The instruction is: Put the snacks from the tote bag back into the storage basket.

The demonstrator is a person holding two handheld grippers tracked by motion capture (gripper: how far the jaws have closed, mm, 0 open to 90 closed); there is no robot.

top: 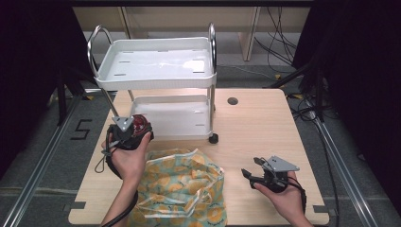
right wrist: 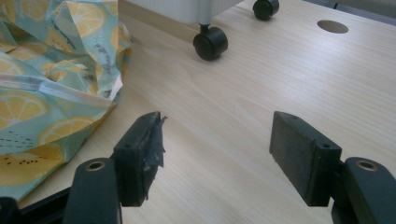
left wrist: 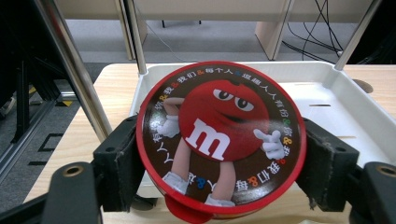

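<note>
**Left jaws pinch a red candy tin at the cart; right jaws spread over bare wood**

The left gripper (left wrist: 219,163) has its two black jaws pressed against opposite sides of a round red tin with a cartoon candy figure on its dark lid (left wrist: 221,138). The tin sits between the jaws with its lid facing the camera, tilted slightly, and a small red tab sticks out at its lower edge. In the high view the left gripper (top: 127,131) holds the tin (top: 138,124) at the left front corner of the lower tray of a white two-tier plastic cart with chrome handles (top: 156,80). In the left gripper view the white lower tray (left wrist: 345,98) lies right behind the tin, with a chrome upright (left wrist: 74,70) to its left.

The right gripper (right wrist: 217,154) has its jaws spread wide, with nothing between them, hovering just above the light wooden tabletop (right wrist: 261,88). In the high view the right gripper (top: 257,172) sits near the right front of the tabletop (top: 255,127), held in the right hand (top: 283,196).

Between the two hands lies a crumpled teal cloth bag printed with yellow lemons (top: 182,187), close to the left forearm. In the right gripper view the bag (right wrist: 51,84) lies just left of the jaws, and two black cart castors (right wrist: 210,44) stand farther off on the wood.
</note>
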